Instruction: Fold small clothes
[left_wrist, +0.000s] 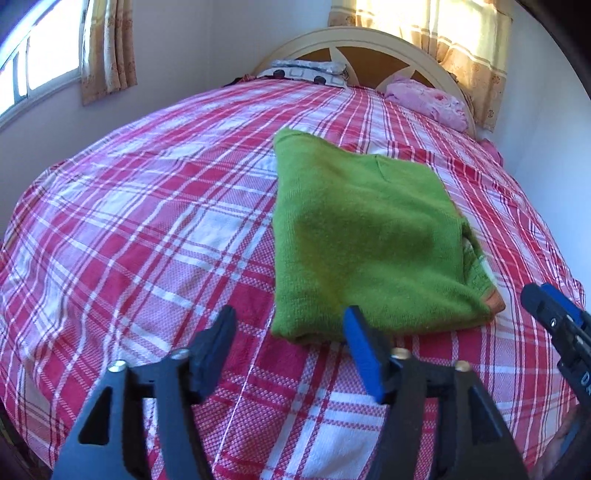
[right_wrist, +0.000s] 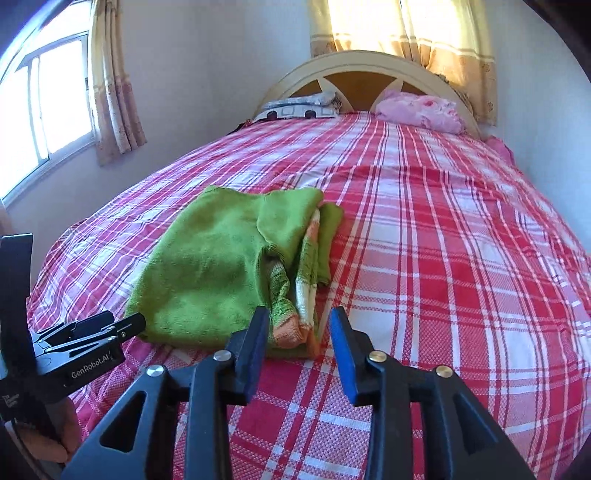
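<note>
Lying folded on red-and-white plaid bedspread, green knitted sweater near bed's near edge; left tongs and right tongs both parted, empty, just short of sweater

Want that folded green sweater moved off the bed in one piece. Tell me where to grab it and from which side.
Probably best to grip the green sweater at its near folded edge, coming in low from the foot of the bed. That edge is closed and thick; the right side shows loose, open layers that would likely spill.
</note>
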